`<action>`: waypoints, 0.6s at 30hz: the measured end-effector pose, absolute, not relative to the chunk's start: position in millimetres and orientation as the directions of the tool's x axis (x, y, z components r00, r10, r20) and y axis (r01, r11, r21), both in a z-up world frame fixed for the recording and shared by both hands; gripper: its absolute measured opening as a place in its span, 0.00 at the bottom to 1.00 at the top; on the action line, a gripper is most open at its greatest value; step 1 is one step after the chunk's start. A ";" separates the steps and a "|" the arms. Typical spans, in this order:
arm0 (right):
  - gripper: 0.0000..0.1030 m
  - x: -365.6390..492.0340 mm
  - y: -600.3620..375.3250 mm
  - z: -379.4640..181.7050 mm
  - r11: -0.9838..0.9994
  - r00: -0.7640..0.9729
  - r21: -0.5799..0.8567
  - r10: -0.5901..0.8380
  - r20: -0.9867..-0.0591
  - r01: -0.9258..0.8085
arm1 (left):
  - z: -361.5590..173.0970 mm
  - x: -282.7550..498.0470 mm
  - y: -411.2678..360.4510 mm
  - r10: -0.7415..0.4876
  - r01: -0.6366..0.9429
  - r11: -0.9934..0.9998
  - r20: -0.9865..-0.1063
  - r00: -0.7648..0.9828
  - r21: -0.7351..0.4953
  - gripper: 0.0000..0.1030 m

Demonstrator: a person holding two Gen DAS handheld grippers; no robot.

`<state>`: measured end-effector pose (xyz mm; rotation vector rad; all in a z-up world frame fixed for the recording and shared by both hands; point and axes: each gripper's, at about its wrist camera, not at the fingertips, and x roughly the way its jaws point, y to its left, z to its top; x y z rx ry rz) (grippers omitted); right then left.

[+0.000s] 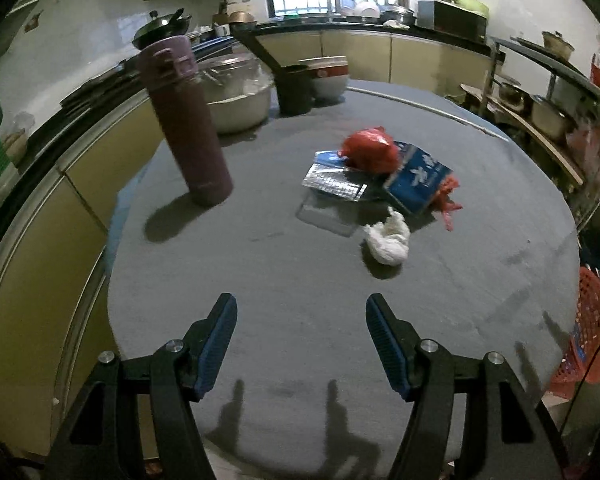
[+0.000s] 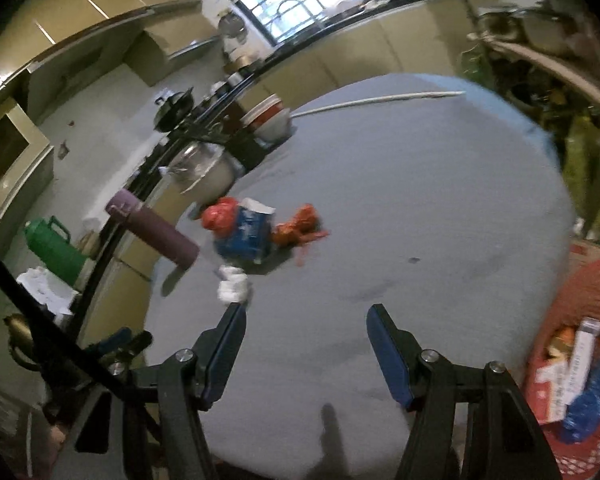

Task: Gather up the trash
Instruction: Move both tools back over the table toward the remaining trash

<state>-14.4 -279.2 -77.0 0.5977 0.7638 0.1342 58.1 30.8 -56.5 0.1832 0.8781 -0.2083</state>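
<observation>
Crumpled white tissue (image 1: pixel 387 242) on table (image 1: pixel 300 280) — light, soft, best pinched mid-wad; both grippers' fingers (image 1: pixel 220 344) half-spread, empty.

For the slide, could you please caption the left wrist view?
Open left gripper over a grey table, facing a purple flask and trash pile: red bag, blue packet, white tissue.

bare table (image 1: pixel 300 280) ahead, purple flask (image 1: pixel 188 120) standing left
</observation>
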 end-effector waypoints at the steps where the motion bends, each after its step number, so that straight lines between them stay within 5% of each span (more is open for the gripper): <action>1: 0.65 -4.7 -275.8 -76.1 0.824 0.716 0.560 0.338 -0.611 0.090 | -56.5 59.2 32.6 -0.107 0.253 0.965 -0.777 0.620 0.069 0.66; 18: 0.65 124.4 -284.1 -117.0 0.662 0.663 0.724 0.455 -0.595 0.194 | -46.7 92.9 62.6 -0.091 0.199 0.979 -0.775 0.626 0.045 0.67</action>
